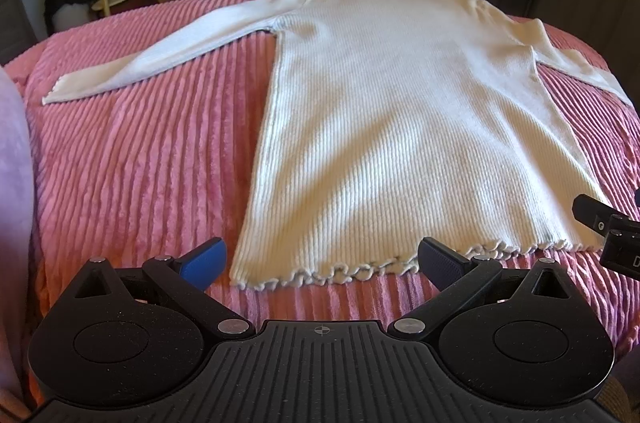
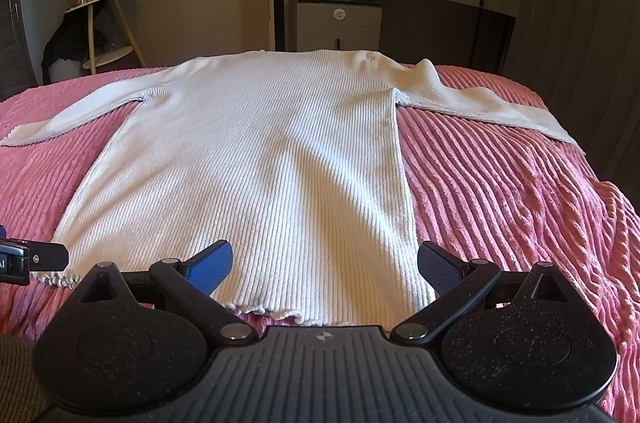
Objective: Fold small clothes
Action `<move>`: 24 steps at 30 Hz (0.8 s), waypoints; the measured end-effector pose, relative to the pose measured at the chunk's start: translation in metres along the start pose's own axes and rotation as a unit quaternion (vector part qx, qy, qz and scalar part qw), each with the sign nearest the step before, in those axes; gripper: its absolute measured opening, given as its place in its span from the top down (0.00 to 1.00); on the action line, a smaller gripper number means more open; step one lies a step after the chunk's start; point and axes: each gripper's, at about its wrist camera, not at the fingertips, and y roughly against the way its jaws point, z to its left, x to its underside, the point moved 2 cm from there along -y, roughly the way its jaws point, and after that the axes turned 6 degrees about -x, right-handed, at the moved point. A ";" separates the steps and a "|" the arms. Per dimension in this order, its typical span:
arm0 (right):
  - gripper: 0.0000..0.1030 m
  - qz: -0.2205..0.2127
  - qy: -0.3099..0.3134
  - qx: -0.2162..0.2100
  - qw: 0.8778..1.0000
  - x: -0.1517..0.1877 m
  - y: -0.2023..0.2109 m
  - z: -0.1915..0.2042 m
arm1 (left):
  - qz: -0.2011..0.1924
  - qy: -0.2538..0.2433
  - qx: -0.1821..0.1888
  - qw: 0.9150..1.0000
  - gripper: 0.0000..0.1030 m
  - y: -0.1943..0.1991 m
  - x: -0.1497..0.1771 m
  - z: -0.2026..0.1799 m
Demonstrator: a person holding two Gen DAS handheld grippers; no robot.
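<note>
The white ribbed sweater (image 1: pixel 400 111) lies flat on the pink bedspread (image 1: pixel 140 151), front or back I cannot tell, with its frilled hem (image 1: pixel 320 273) toward the cameras and its collar end at the far side of the bed. It is not folded yet, so I judge the task is at its very first step — the approach before the first grasp.

Left of the sweater body, the left sleeve (image 1: pixel 152 59) is stretched out over the bedspread, apart from the body except at the shoulder. The left claw (image 1: pixel 320 263) hovers just before the hem, near its left corner, with the jaws wide apart and nothing between them. The hem sits between the two blue pads (image 1: pixel 206 259), but no pad touches it as far as I can see.

Further right, the right claw (image 2: pixel 324 267) is also wide and empty, near the right part of the hem, over the cloth. Right of the body, the right sleeve (image 2: pixel 480 103) lies slanted outward, a little bunched at the shoulder.

The next move probably calls for both claws to lower and pinch the cloth — at the hem corners or at a sleeve — taking both layers together, because the knit is soft and one layer may slip away.
</note>
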 end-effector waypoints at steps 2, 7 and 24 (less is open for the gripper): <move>0.04 0.000 0.000 0.000 1.000 0.000 0.000 0.000 | 0.000 0.000 -0.001 1.000 0.00 0.000 0.000 0.000; 0.04 0.000 0.000 0.000 1.000 -0.001 0.001 0.000 | 0.000 0.000 0.000 1.000 0.00 0.000 0.001 0.000; 0.04 -0.001 0.000 -0.001 1.000 -0.001 0.002 0.000 | 0.002 0.000 -0.001 1.000 0.00 0.000 0.001 0.000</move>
